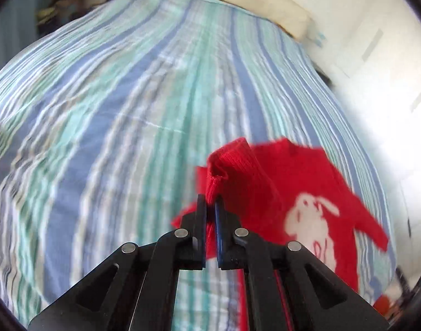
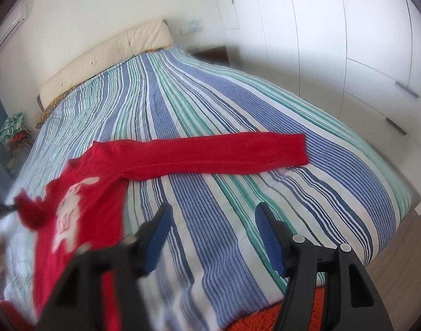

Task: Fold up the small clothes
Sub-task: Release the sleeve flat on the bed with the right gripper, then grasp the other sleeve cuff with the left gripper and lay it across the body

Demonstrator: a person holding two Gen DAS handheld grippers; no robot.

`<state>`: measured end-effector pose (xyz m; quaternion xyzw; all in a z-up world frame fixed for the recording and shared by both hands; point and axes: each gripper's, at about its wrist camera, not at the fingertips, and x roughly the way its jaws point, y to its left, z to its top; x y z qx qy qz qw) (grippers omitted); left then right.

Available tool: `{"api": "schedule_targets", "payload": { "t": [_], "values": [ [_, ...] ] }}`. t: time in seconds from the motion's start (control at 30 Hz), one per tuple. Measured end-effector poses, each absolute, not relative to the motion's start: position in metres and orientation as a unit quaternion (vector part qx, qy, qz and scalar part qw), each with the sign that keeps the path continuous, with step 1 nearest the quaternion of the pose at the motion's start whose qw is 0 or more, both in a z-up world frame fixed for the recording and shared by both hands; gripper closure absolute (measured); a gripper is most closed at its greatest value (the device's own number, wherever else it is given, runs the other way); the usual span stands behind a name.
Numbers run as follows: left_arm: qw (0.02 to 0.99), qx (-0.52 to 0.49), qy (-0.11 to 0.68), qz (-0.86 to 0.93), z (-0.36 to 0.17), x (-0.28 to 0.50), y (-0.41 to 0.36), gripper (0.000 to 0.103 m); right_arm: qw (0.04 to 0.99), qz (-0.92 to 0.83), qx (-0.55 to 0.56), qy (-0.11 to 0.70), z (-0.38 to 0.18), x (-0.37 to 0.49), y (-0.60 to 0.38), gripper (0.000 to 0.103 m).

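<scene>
A small red sweater (image 2: 89, 193) with a white rabbit print (image 2: 69, 215) lies on the striped bed cover (image 2: 210, 110). One long sleeve (image 2: 224, 151) stretches flat to the right. In the left wrist view my left gripper (image 1: 210, 204) is shut on the ribbed cuff of the other sleeve (image 1: 227, 165), held above the sweater body (image 1: 307, 193). That lifted cuff (image 2: 31, 209) shows blurred at the left edge of the right wrist view. My right gripper (image 2: 211, 215) stands open over bare bed cover, below the flat sleeve, with nothing between its blue pads.
A cream headboard (image 2: 105, 55) stands at the far end of the bed. White wardrobe doors (image 2: 348, 41) line the right side. A pile of clothes (image 2: 14, 129) sits at the far left. An orange rug (image 2: 265, 320) lies by the bed's near edge.
</scene>
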<state>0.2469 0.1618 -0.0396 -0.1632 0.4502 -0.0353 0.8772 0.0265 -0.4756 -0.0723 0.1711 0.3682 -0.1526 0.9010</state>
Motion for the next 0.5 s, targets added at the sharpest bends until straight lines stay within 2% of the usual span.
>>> {"api": "schedule_targets", "payload": {
  "t": [0.1,0.23,0.5],
  "values": [
    [0.871,-0.188,0.447,0.073,-0.049,0.238,0.247,0.099,0.899,-0.152,0.174,0.371,-0.074,0.029,-0.476,0.041],
    [0.856,-0.215,0.448,0.141,-0.070,0.213,0.309,0.100,0.895,-0.148,0.172,0.384,-0.079,0.034,-0.474,0.041],
    [0.831,-0.220,0.484,0.162,-0.114,0.181,0.321,0.100,0.893,-0.147,0.161,0.395,-0.082,0.037,-0.471,0.041]
  ]
}}
